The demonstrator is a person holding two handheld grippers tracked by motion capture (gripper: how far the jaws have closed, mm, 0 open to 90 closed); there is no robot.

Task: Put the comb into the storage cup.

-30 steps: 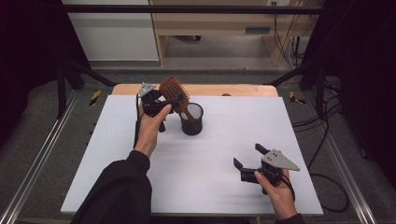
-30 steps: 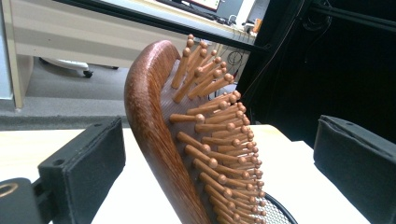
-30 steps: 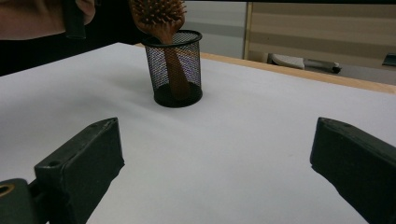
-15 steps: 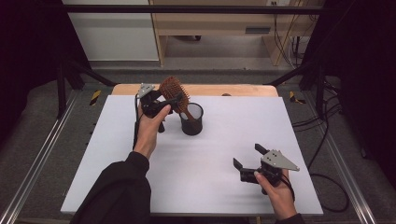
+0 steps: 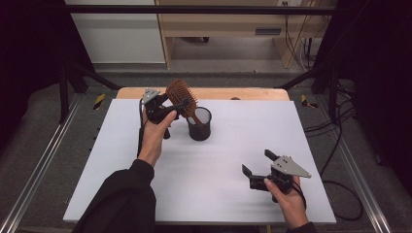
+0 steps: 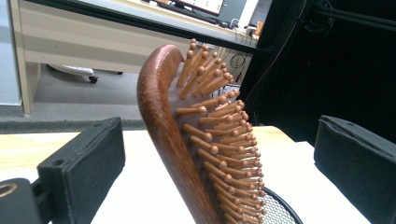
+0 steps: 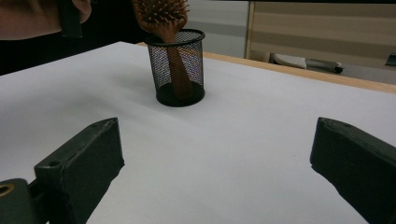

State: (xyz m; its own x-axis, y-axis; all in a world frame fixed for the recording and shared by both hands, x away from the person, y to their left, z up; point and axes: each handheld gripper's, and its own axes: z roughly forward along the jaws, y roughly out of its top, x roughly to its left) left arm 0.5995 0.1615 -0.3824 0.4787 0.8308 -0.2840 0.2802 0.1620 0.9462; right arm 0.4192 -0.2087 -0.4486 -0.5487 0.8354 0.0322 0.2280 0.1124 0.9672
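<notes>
A wooden hairbrush (image 5: 180, 94) stands handle-down in a black mesh cup (image 5: 199, 127) at the back middle of the white table, its bristled head leaning left above the rim. My left gripper (image 5: 173, 116) is open, with a jaw on either side of the brush head. In the left gripper view the brush (image 6: 187, 140) rises between the two wide-apart jaws and touches neither, and the cup's rim (image 6: 280, 210) shows below. My right gripper (image 5: 256, 162) is open and holds nothing near the front right. It faces the cup (image 7: 180, 70) and the brush (image 7: 161, 14).
The white table top (image 5: 233, 145) has a wooden strip (image 5: 252, 93) along its far edge. Metal rails (image 5: 43, 160) run along the sides, and cables (image 5: 340, 145) trail on the floor at the right. A desk stands beyond the table.
</notes>
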